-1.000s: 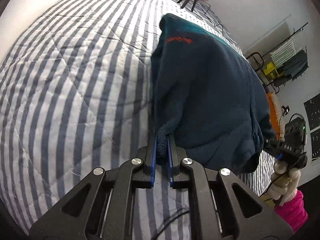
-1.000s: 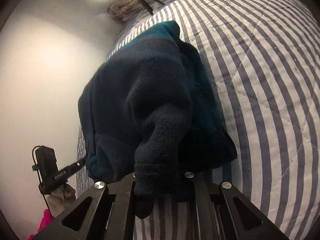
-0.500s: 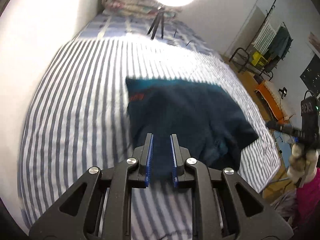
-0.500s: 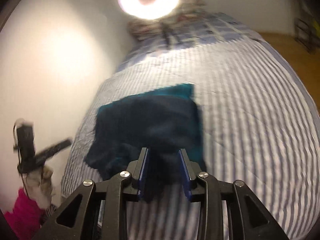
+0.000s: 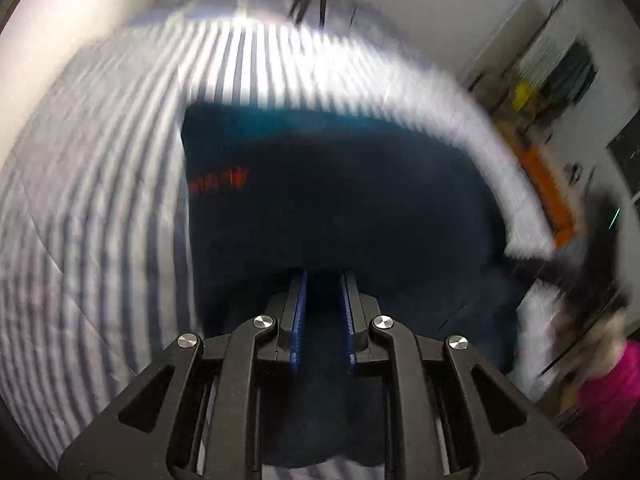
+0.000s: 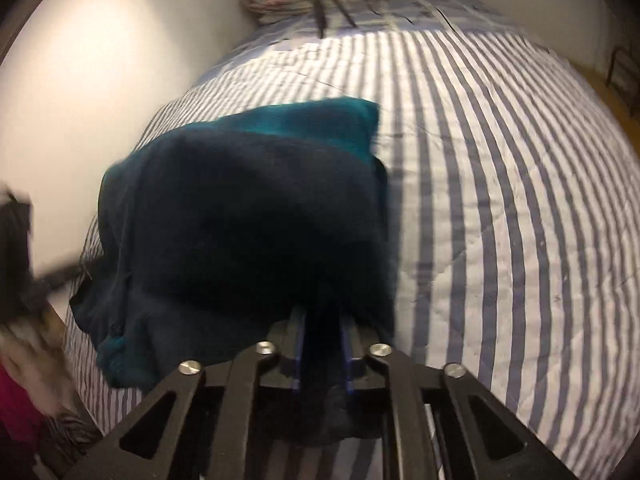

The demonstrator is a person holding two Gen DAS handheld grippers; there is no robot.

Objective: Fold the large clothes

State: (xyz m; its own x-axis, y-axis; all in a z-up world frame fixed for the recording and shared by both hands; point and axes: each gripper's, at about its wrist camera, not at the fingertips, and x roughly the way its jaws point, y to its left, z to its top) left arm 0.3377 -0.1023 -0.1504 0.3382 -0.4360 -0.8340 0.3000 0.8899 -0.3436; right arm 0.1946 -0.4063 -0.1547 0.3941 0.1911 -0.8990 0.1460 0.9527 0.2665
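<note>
Left tongs [image 5: 323, 312]: the blue pads are seen apart, with a clear gap between them; dark fabric lies beneath and ahead of the gap, but nothing is seen pinched.
Right tongs [image 6: 323, 344]: the pads are likewise held apart; dark fleece fills the space ahead of and under the tips, and, the picture being smeared by motion, it cannot be told for certain whether a fold is caught there.
Jacket [image 6: 256, 232]: a dark blue fleece with a teal band at its far edge and an orange mark near its left side is laid on the bed, directly ahead of both tongs.
Near hem: the nearest edge is met right at both sets of tips, so neither hand is judged clearly nearer; the left tongs sit toward the left half, the right tongs toward the right edge.
Long axis: the jacket is judged to run away from the tongs toward the teal band, so a coming fold is expected to be carried forward along that line.
Loose part: a rumpled flap is seen spilling toward the bed's edge between the two hands.
Bed [image 6: 500, 184]: a striped quilt is spread under and around the jacket.
</note>
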